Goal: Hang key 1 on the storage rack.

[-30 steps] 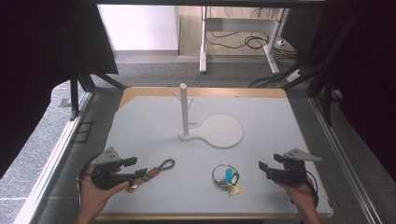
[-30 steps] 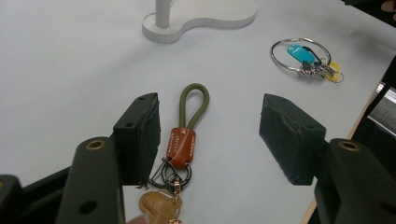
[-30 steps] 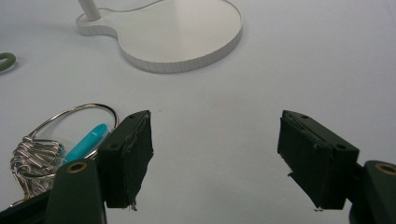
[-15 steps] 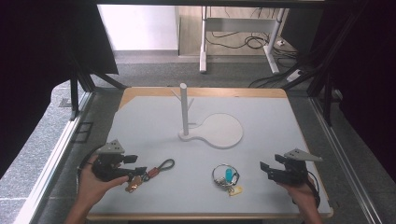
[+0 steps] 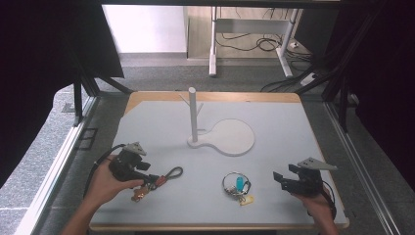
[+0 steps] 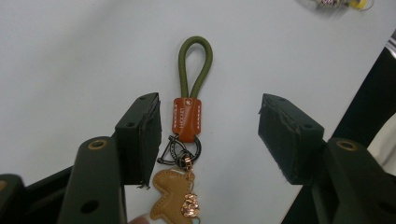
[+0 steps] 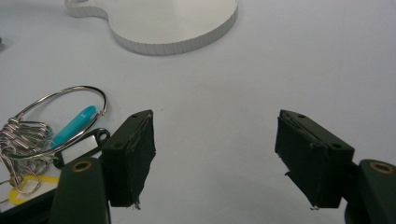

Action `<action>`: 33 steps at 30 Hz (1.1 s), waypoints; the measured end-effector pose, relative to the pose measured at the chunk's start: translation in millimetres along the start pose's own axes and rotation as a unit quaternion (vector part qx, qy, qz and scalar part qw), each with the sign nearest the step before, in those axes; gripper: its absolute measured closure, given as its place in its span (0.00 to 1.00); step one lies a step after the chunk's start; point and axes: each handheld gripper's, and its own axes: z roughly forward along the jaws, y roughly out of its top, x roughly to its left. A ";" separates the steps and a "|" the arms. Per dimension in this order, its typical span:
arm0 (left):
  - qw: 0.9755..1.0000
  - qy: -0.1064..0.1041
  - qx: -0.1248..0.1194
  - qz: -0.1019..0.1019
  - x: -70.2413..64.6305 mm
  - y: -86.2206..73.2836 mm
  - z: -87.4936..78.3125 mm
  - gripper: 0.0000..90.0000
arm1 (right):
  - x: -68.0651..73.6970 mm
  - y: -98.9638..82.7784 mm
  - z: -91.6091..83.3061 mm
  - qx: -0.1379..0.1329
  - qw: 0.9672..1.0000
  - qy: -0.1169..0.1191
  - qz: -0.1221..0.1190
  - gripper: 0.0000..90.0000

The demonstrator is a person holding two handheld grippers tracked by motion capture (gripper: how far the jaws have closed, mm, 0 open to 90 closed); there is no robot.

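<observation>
— Since a second ago, the left gripper [image 5: 155,179] has been sliding in over the keychain [image 5: 157,180], and the person's left hand [image 5: 105,182] is sitting a bit further onto the table [image 5: 274,112]. Has anything shifted on the other side?

— Hardly. The right gripper [image 5: 280,177] is staying near the table's front right corner, about where it was.

— What is the left gripper doing with its jaws?

— They are standing wide apart, gripping nothing. In the left gripper view the keychain [image 6: 188,116] is lying flat on the table between them, closer to the jaw on the left of that view, perhaps touching its inner face. Its green cord loop [image 6: 195,65] is pointing away from the gripper, the brown leather tab [image 6: 187,119] is sitting level with the jaw tips, and a tan charm [image 6: 173,198] is trailing back toward the hand.

— And the right one?

— Also spread open, with bare table between the jaws. A key ring [image 7: 60,116] carrying a blue tag [image 7: 74,126] and a yellow tag [image 7: 24,186] is lying just beside the jaw on the left of that view, outside the gap.

— Where is the white stand?

— The stand [image 5: 222,137], with its upright post [image 5: 193,115], is resting at mid-table, well apart from both grippers.
</observation>
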 end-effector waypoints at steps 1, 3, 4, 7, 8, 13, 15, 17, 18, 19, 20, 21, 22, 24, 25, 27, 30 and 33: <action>1.000 -0.001 0.006 0.001 0.9 1.1 2.4 0.45 | 0.5 0.1 0.3 0.000 1.000 0.001 -0.001 0.33; 1.000 0.000 0.017 0.003 2.1 3.2 7.1 0.45 | 1.8 0.2 1.1 0.001 1.000 0.002 0.000 0.33; 1.000 -0.001 0.022 0.004 2.7 4.0 9.4 0.45 | 2.3 0.2 1.6 0.002 1.000 0.003 -0.001 0.33; 0.999 -0.004 0.037 0.005 4.5 6.7 15.5 0.46 | 3.3 -0.3 3.2 0.007 1.000 0.004 -0.002 0.33; 0.999 -0.004 0.041 0.004 5.4 7.6 17.5 0.46 | 3.6 -0.5 3.8 0.008 1.000 0.004 -0.002 0.33; 0.998 -0.001 0.069 0.000 11.8 12.2 28.8 0.47 | 4.9 -1.4 6.5 0.015 1.000 0.005 -0.004 0.33; 0.997 -0.002 0.081 0.001 14.2 14.3 35.1 0.49 | 5.3 -2.1 8.2 0.019 1.000 0.006 -0.004 0.33; 0.996 -0.003 0.087 0.002 15.0 15.2 38.2 0.49 | 5.2 -2.3 8.5 0.020 1.000 0.006 -0.005 0.33; 0.996 -0.002 0.093 0.002 15.7 16.2 41.2 0.50 | 5.3 -2.5 9.0 0.022 1.000 0.007 -0.005 0.33; 0.995 -0.002 0.097 0.002 16.1 17.0 43.7 0.50 | 5.5 -2.8 9.5 0.023 1.000 0.007 -0.005 0.33; 0.995 -0.003 0.101 0.002 16.2 17.6 45.6 0.50 | 5.7 -3.0 9.9 0.024 1.000 0.007 -0.006 0.33; 0.994 -0.004 0.106 0.002 16.3 18.2 48.3 0.50 | 5.7 -3.2 10.1 0.024 1.000 0.007 -0.006 0.33; 0.994 -0.005 0.111 0.003 16.4 18.9 51.0 0.51 | 5.9 -3.3 10.4 0.026 1.000 0.008 -0.005 0.33; 0.992 -0.007 0.122 0.004 16.2 20.1 56.4 0.51 | 6.1 -3.7 11.2 0.027 1.000 0.009 -0.006 0.33; 0.992 -0.008 0.130 0.005 15.9 20.5 59.1 0.51 | 6.2 -3.8 11.5 0.028 1.000 0.009 -0.007 0.33; 0.990 -0.007 0.144 0.009 15.5 21.0 64.2 0.51 | 6.7 -4.1 12.0 0.029 0.999 0.010 -0.007 0.33; 0.987 0.002 0.162 0.014 15.6 22.6 69.4 0.52 | 7.1 -4.9 13.1 0.033 0.999 0.010 -0.008 0.33; 0.986 0.002 0.164 0.016 15.1 26.9 72.4 0.54 | 7.6 -5.3 14.0 0.035 0.999 0.010 -0.009 0.33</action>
